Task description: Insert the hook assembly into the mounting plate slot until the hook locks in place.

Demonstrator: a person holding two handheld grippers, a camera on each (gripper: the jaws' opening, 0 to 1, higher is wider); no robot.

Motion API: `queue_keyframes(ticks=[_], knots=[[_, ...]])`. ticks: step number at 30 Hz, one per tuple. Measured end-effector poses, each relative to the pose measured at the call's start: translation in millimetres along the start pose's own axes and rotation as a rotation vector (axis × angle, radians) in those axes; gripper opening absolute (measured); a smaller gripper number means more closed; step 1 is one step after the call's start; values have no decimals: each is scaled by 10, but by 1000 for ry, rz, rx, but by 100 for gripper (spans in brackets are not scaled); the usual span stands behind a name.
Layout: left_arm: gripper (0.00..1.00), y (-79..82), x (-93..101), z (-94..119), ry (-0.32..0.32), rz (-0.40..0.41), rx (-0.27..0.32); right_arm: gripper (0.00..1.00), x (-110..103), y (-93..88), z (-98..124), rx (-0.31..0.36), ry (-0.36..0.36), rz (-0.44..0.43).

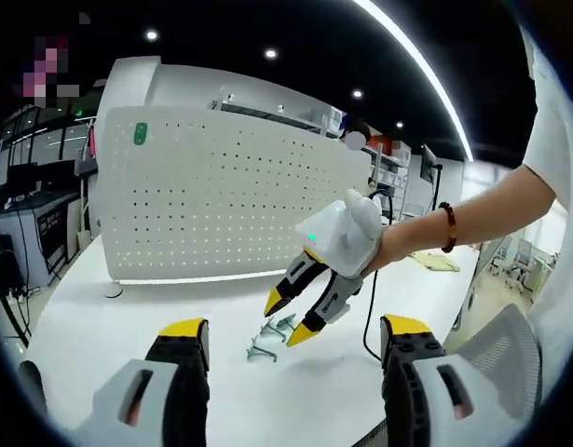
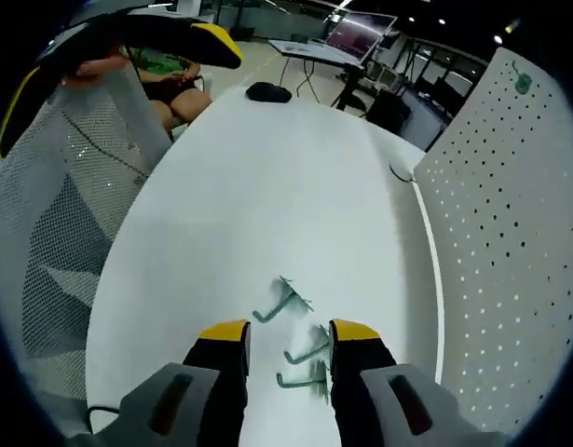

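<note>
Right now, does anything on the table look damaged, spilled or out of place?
Nothing stands out. The grey-green metal hooks lie loose on the white table, apart from the white perforated mounting plate; the right tool hovers open over them.

The hooks (image 2: 300, 346) are bent grey-green metal wire with a dull sheen. The pegboard (image 1: 221, 200) is a smooth, matt white perforated panel (metal or plastic cannot be told). The table (image 2: 267, 186) top is smooth white with a faint gloss. The chair back (image 2: 62, 214) is grey woven mesh.
</note>
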State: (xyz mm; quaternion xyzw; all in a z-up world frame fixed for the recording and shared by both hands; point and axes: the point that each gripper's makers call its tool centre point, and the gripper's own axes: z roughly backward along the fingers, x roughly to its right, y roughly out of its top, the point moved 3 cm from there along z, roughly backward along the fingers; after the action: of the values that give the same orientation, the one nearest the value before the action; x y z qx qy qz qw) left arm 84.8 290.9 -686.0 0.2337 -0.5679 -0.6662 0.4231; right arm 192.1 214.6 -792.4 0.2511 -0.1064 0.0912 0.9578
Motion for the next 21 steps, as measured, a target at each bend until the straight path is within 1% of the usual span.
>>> queue_keyframes(ticks=[3, 8, 11, 16, 21], knots=[[76, -17, 0, 4, -2, 4, -5, 33, 35, 7, -34, 6, 7, -6], [76, -38, -29, 21, 10, 17, -9, 31, 97, 11, -91, -7, 10, 14], [76, -59, -42, 19, 13, 20, -17, 26, 126, 16, -126, -8, 16, 26], [75, -72, -71, 30, 22, 32, -19, 21, 160, 16, -167, -16, 23, 50], [75, -97, -96, 40, 24, 35, -32, 19, 189, 33, -218, -16, 37, 72]])
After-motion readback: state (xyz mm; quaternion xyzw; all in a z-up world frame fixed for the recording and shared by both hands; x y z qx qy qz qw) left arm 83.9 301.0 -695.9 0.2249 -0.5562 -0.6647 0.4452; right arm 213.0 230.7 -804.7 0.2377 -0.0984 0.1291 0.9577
